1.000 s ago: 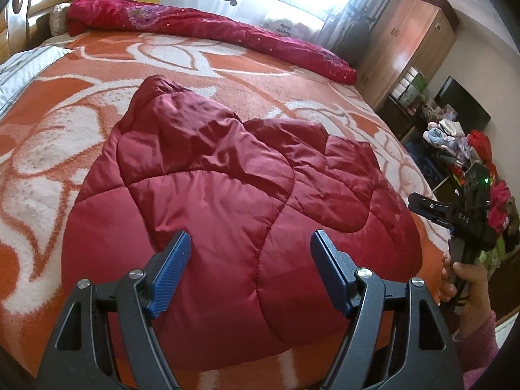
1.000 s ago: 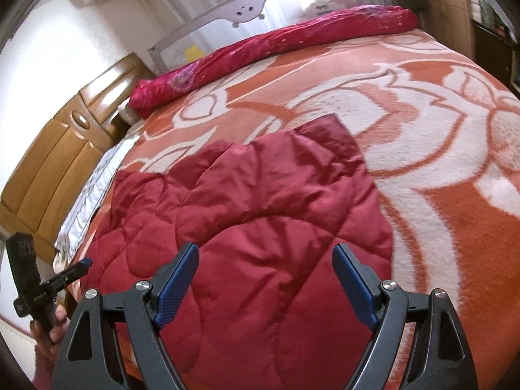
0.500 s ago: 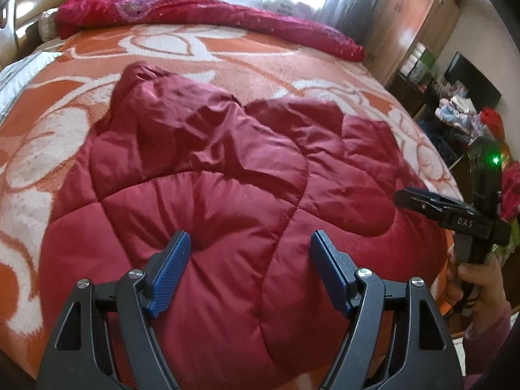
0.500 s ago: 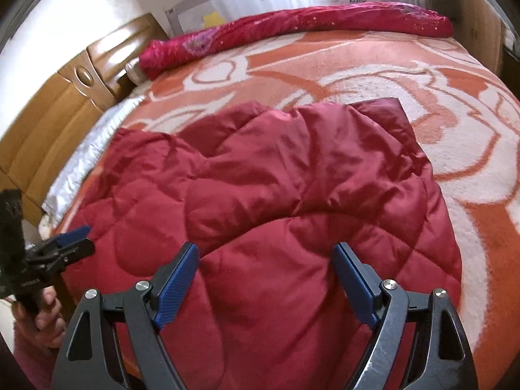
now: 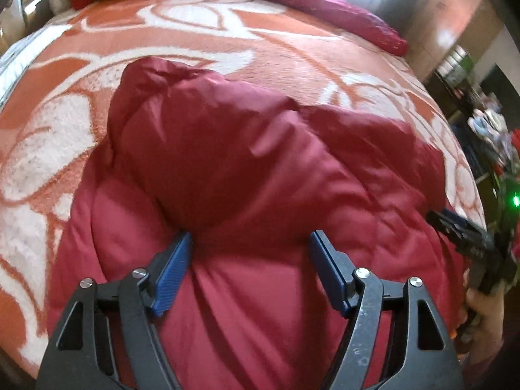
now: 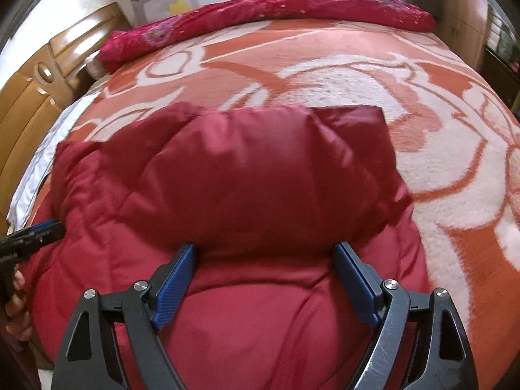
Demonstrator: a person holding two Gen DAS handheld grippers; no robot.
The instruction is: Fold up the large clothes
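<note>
**Both grippers poised wide over a puffy red coat**

Nearest the lens, the left gripper [image 5: 250,273] stands with its jaws spread wide and nothing between them; its blue pads [image 5: 172,274] hover just over, perhaps brushing, the padded cloth. The right gripper [image 6: 265,284] is held the same way, jaws well apart and empty, low over the same garment. Each tool points forward along the bed, roughly level, and each shows at the edge of the other's view, so the two hands sit side by side at the near edge. The hand [image 5: 484,308] holding the right tool shows at the far right of the left view.

The task's thing, a quilted red coat [image 6: 247,188], lies spread on the orange-and-white blanket [image 6: 438,149], close to the near edge of the bed. A thick fold of it bulges up just ahead of both sets of fingers, likely a part already turned over onto the body. The open jaws placed at the foot of that bulge suggest the person is lining up a two-handed grip on the near hem, to bring it over away from them.

Farther off, a rolled magenta quilt [image 6: 292,16] lies across the far end. A wooden headboard [image 6: 39,91] stands at the left.
</note>
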